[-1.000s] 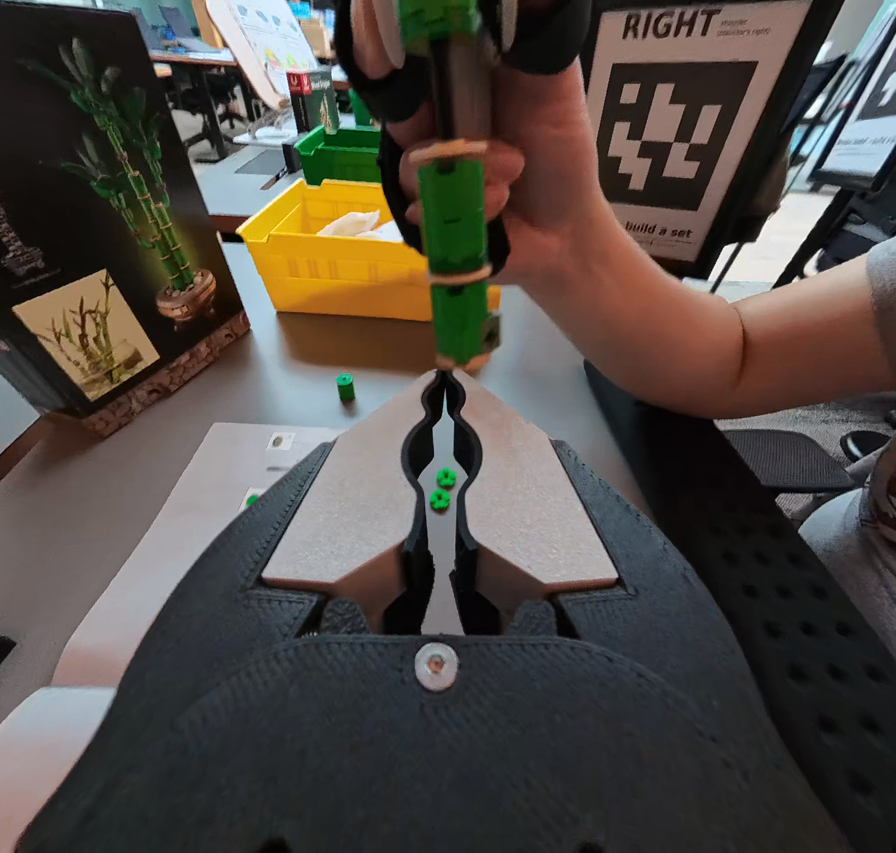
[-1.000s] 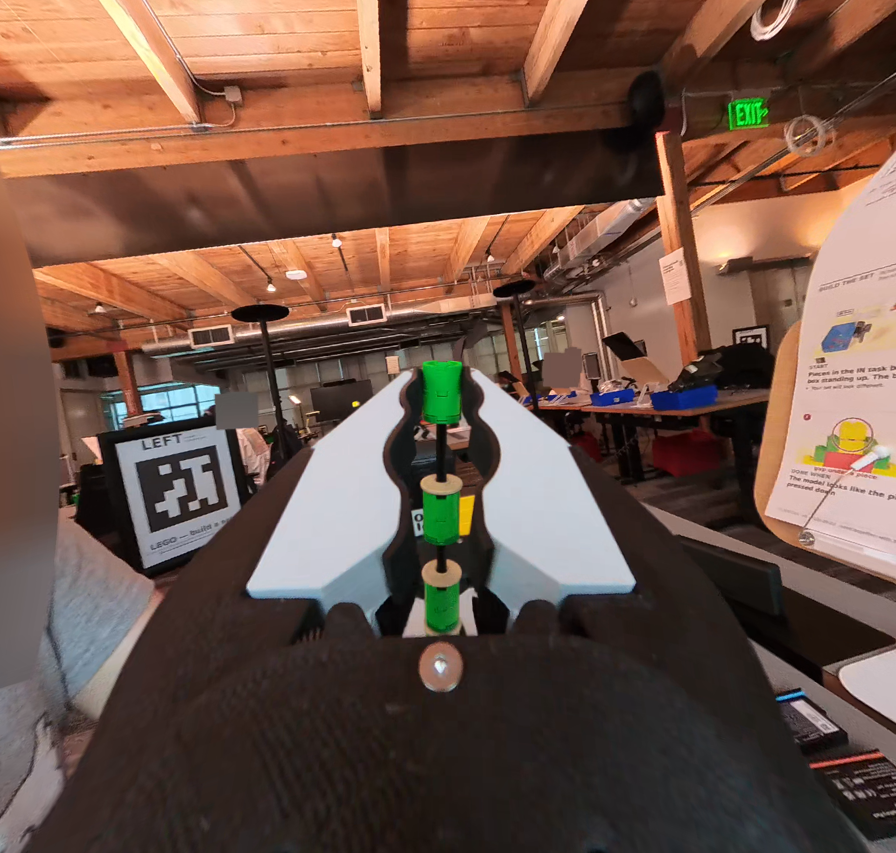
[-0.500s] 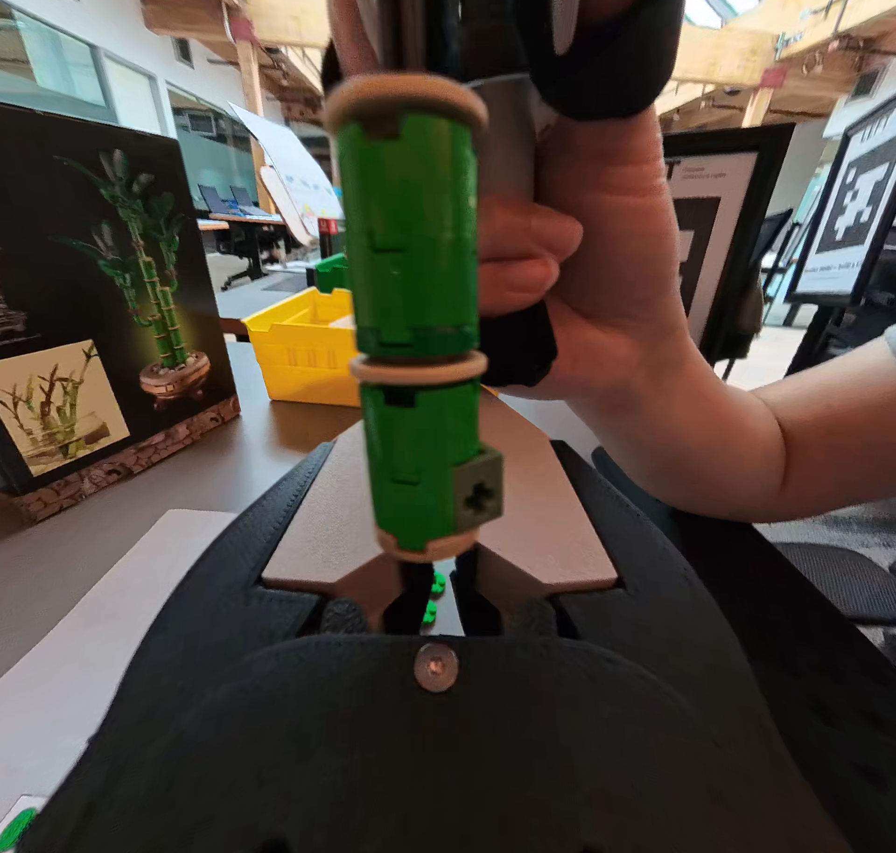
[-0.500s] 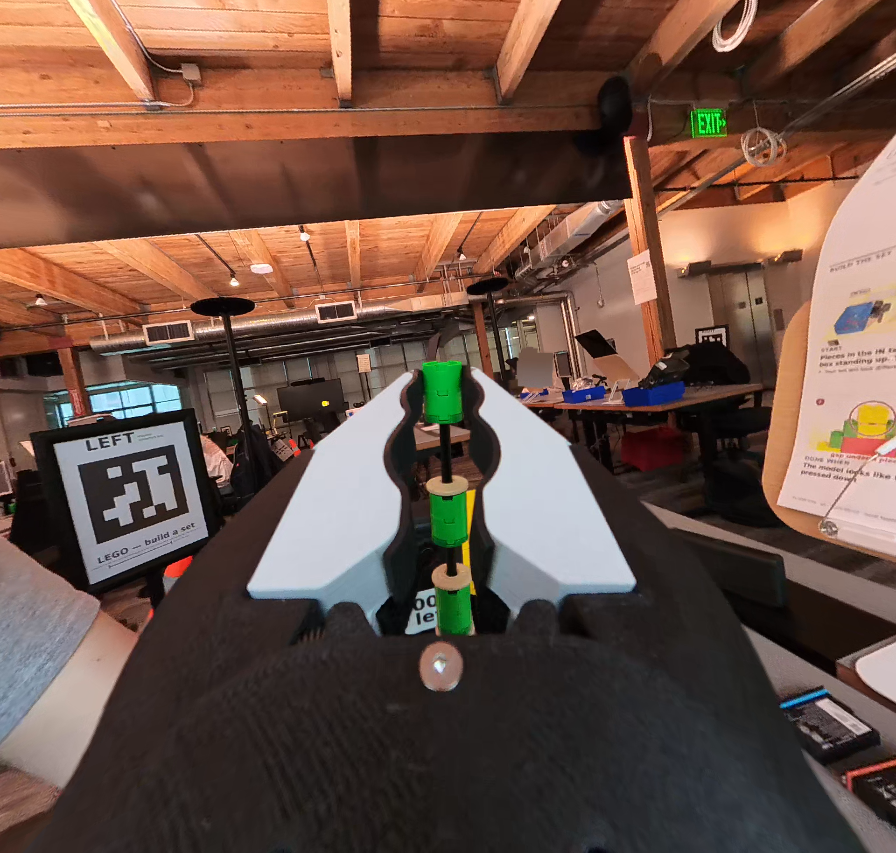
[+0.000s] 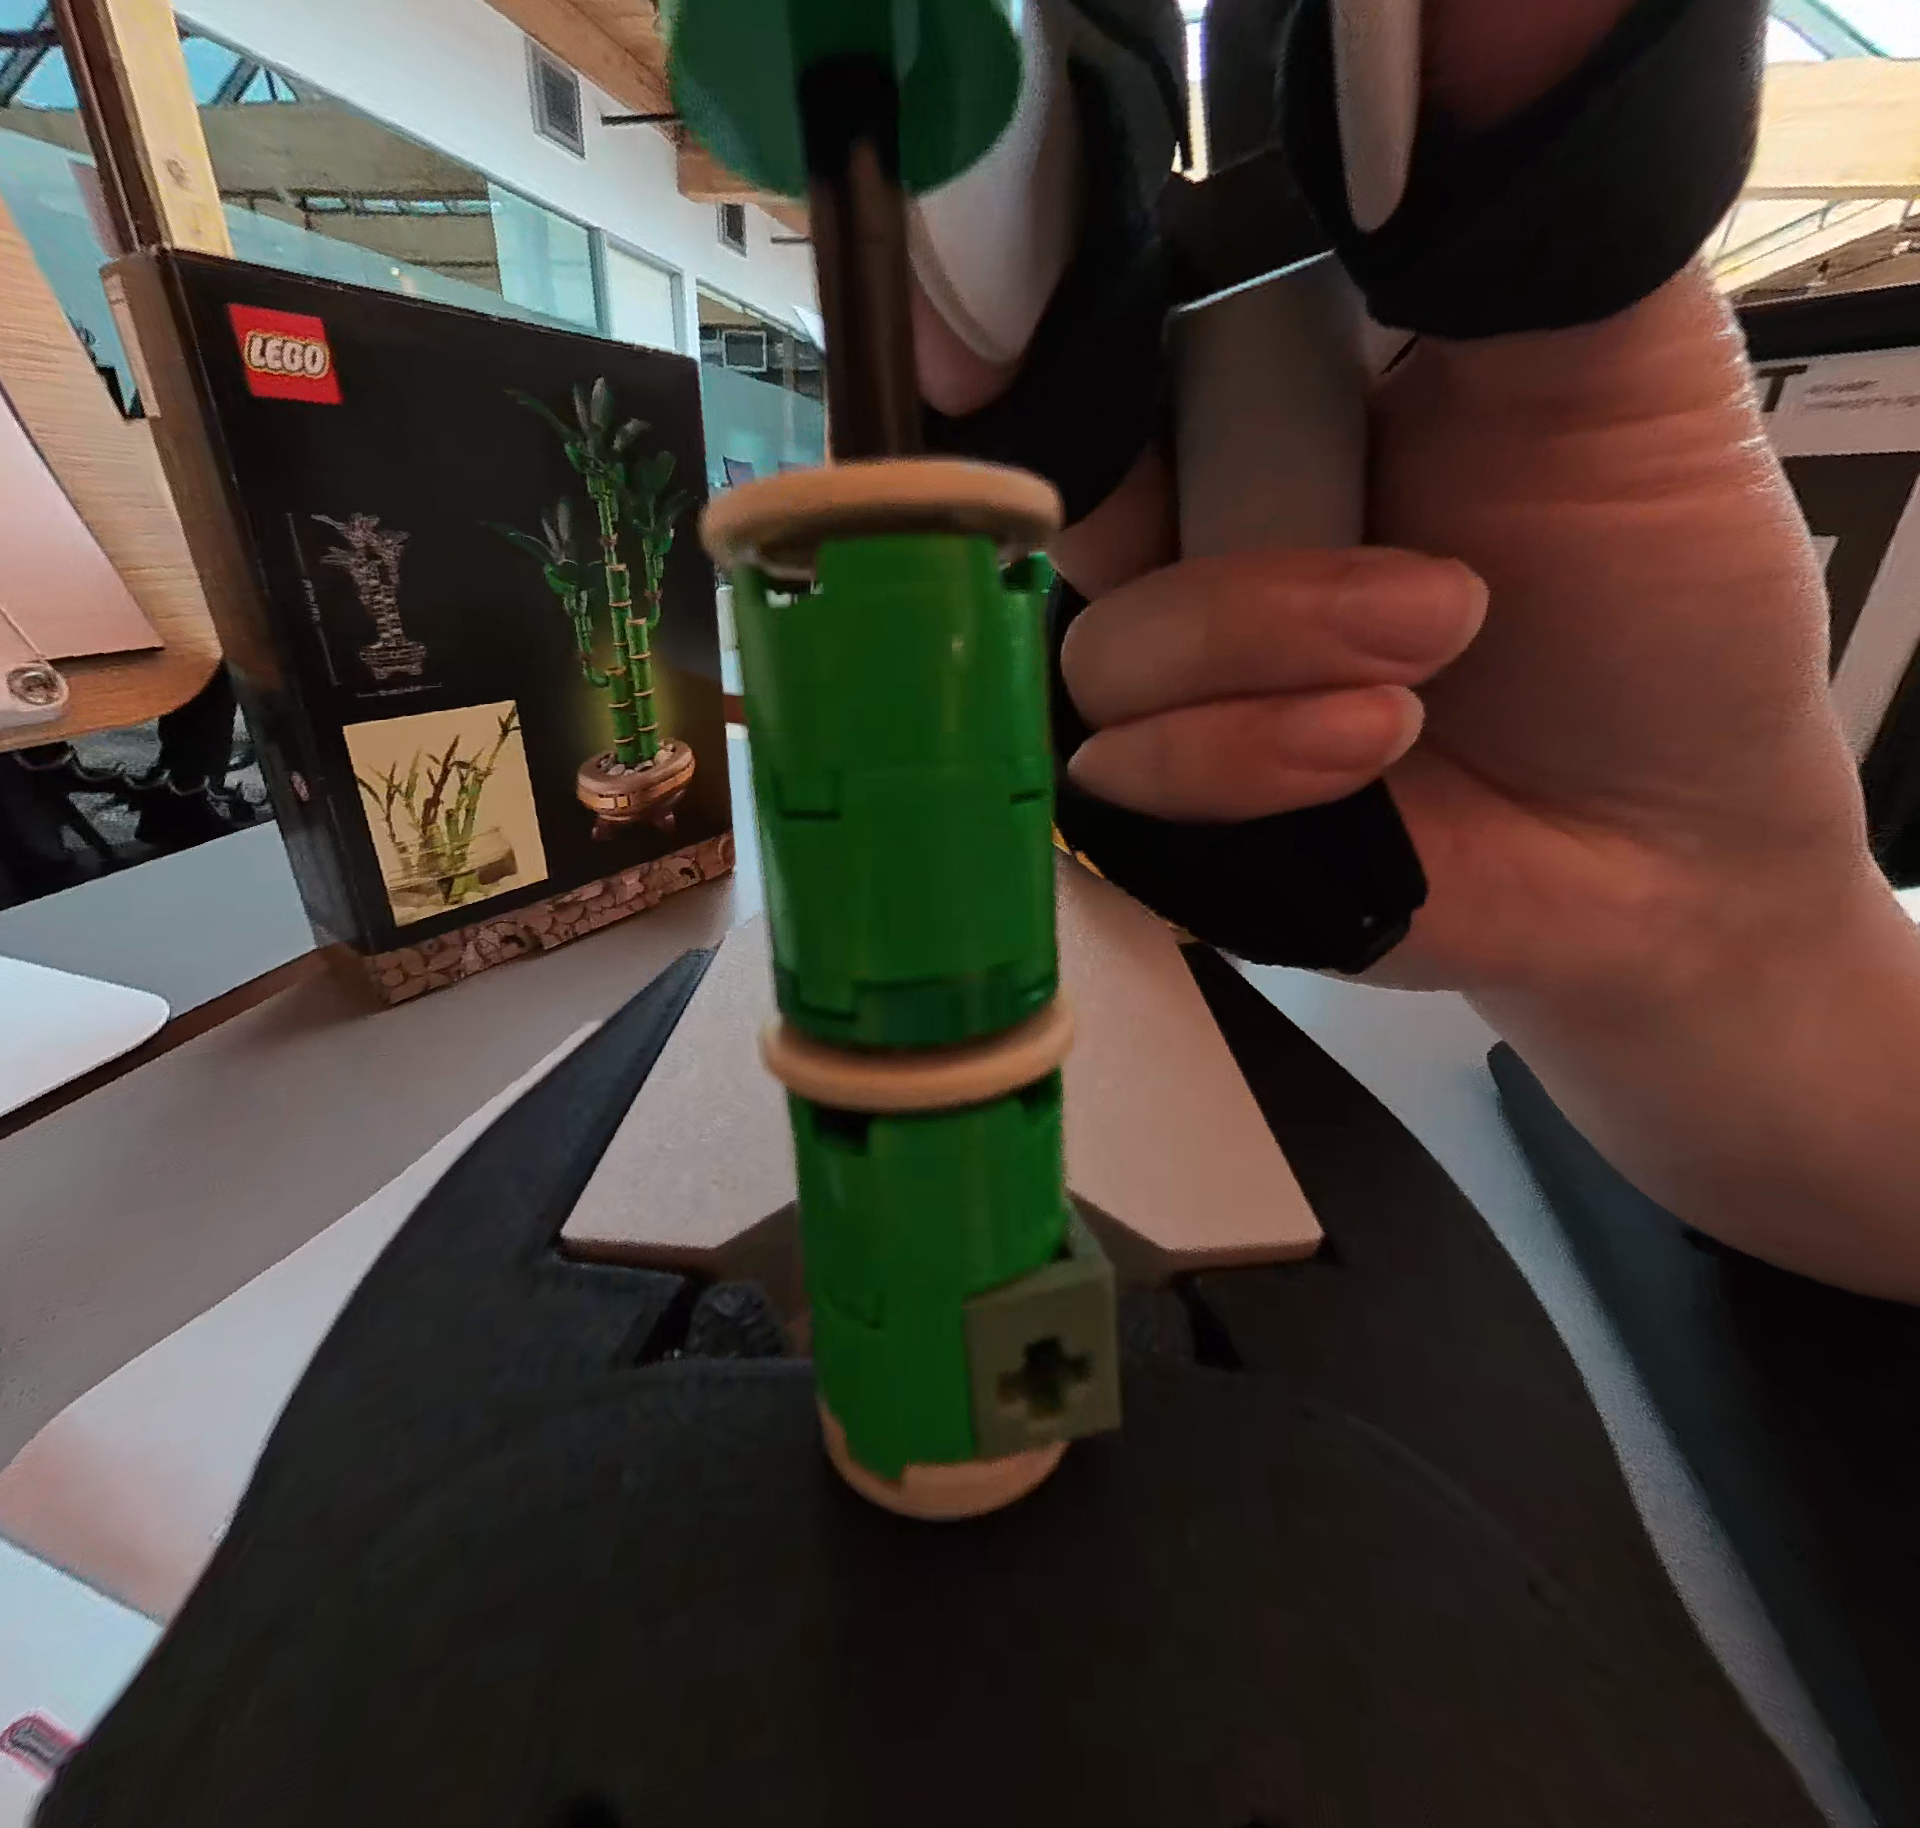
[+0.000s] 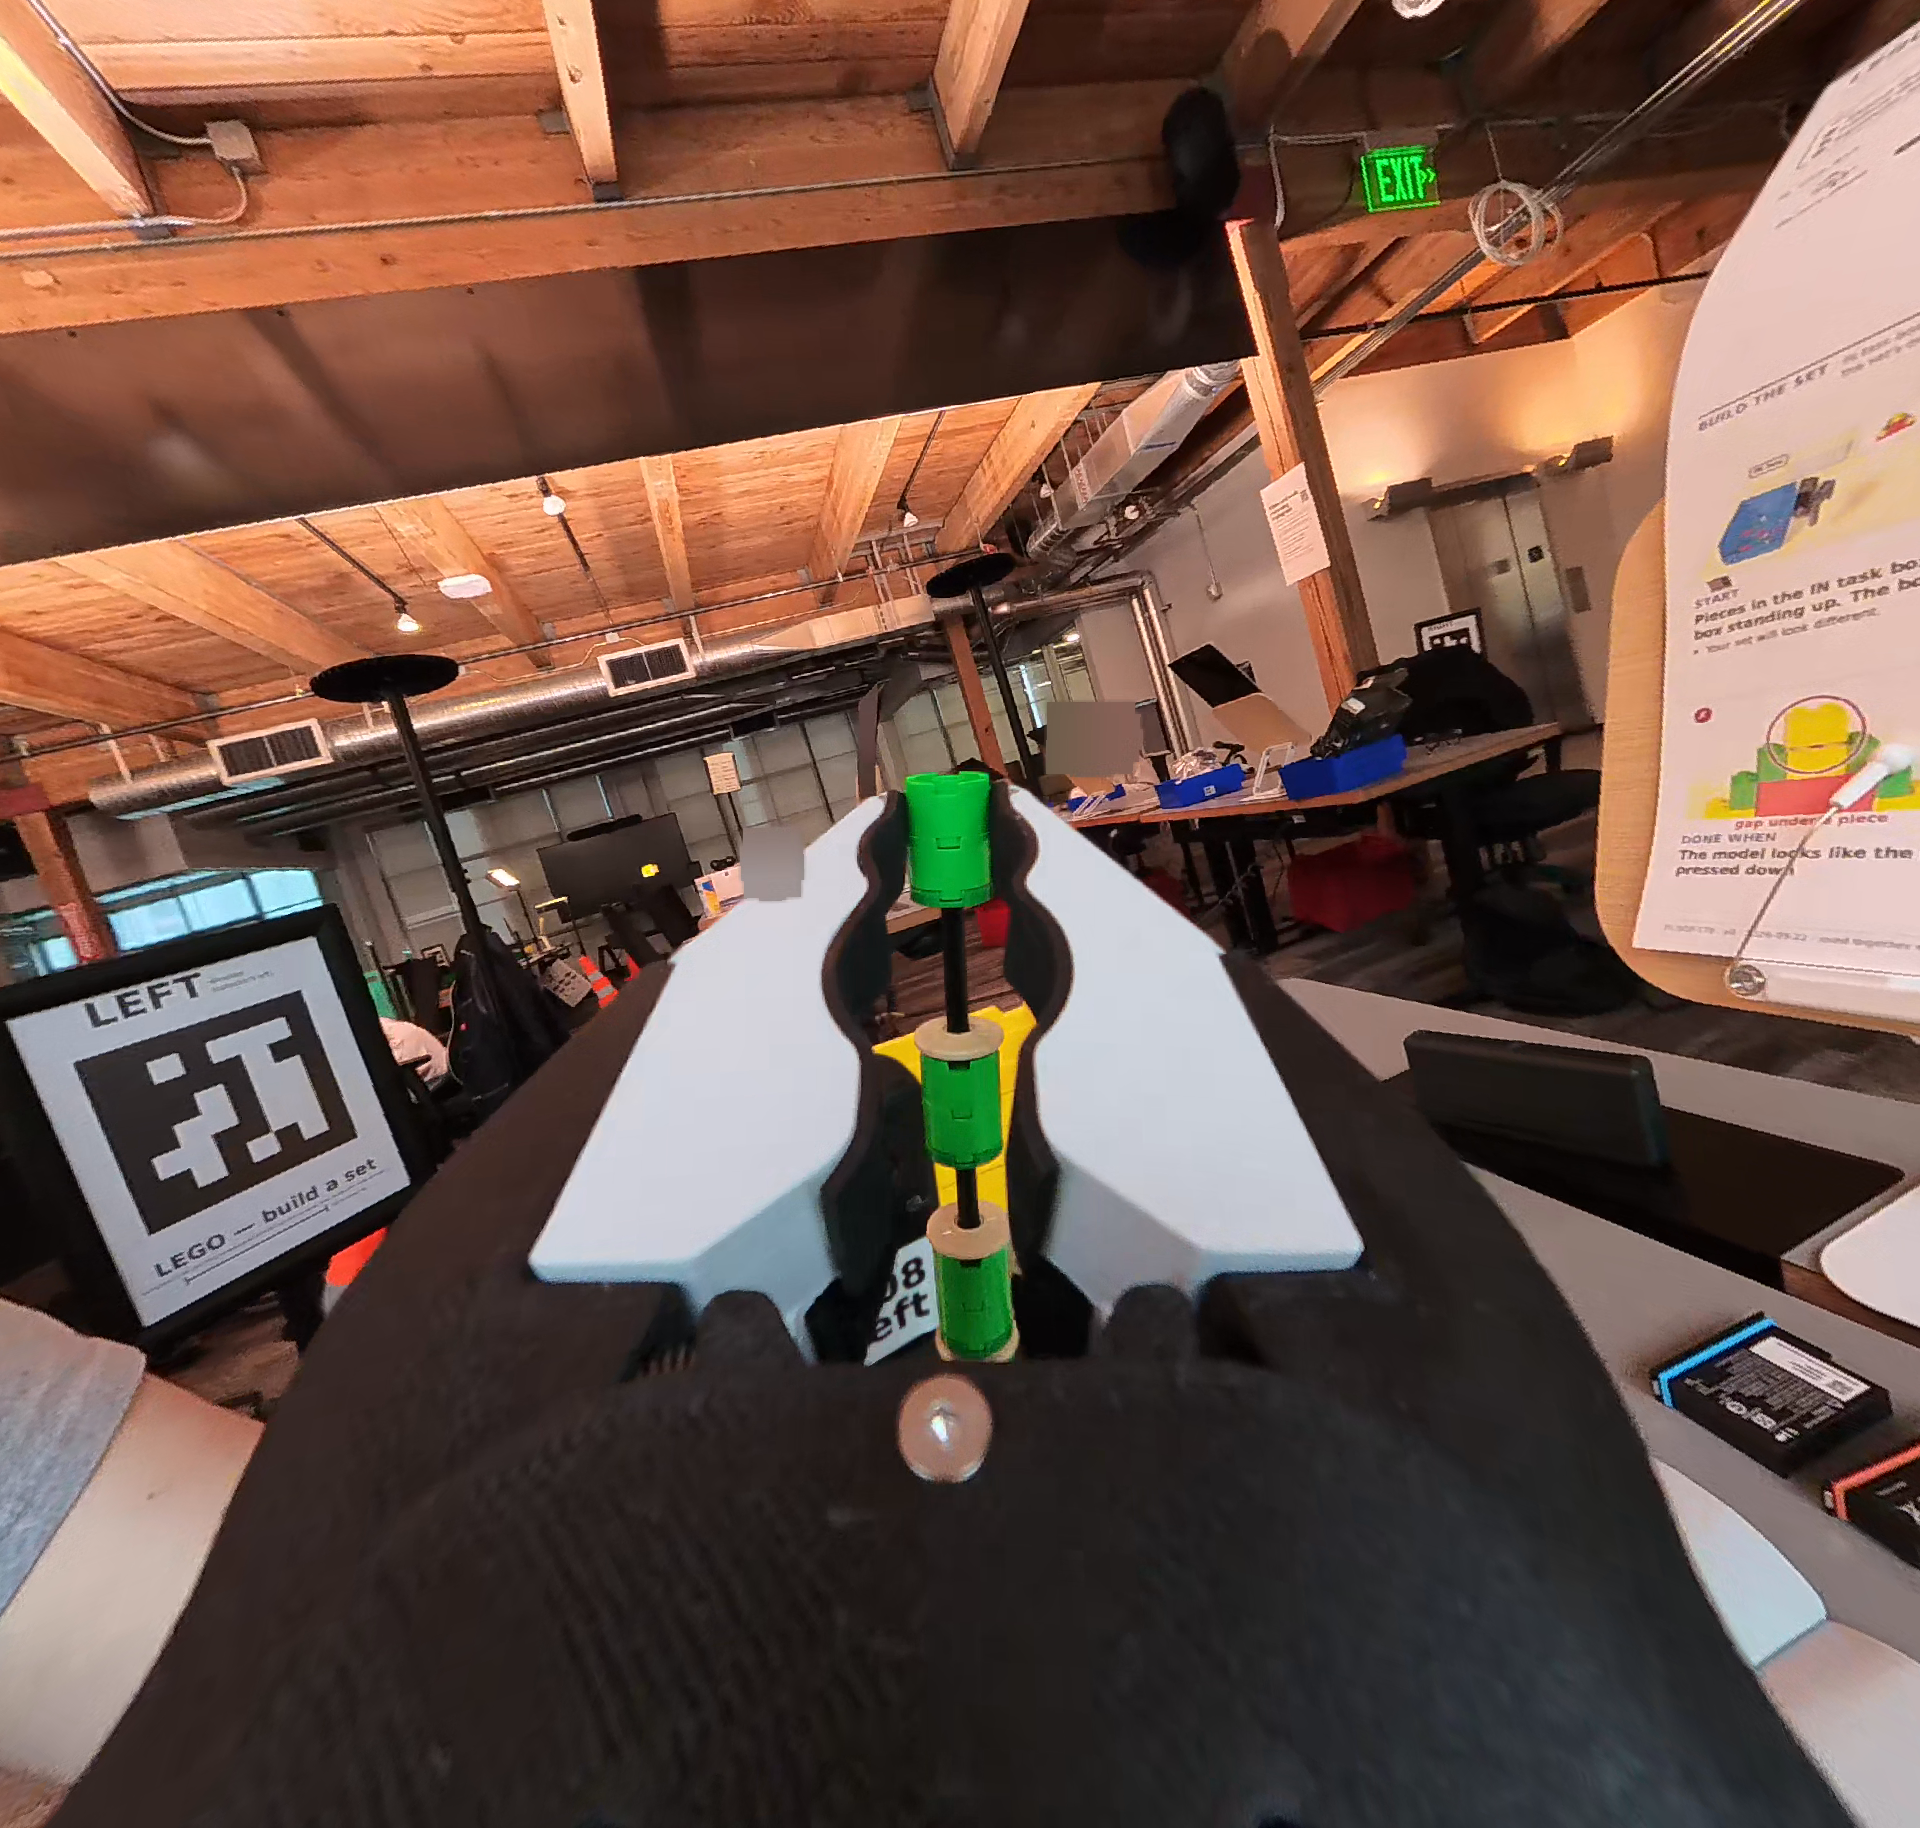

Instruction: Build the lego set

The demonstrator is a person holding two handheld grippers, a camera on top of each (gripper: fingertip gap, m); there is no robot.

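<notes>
The right gripper is clamped on the top green segment of the bamboo stalk — green cylinders and tan rings threaded on a black rod, running back between its fingers toward the camera. In the left wrist view the same stalk stands upright right in front of the lens, hiding the left gripper's tips, so whether that one is open or closed cannot be told. A hand grips the right gripper's handle just behind the stalk. On the table stands the black set box — red brand logo, bamboo plant pictures. Other printed items: a square-patterned marker sign, an instruction sheet, and a green exit sign.
</notes>
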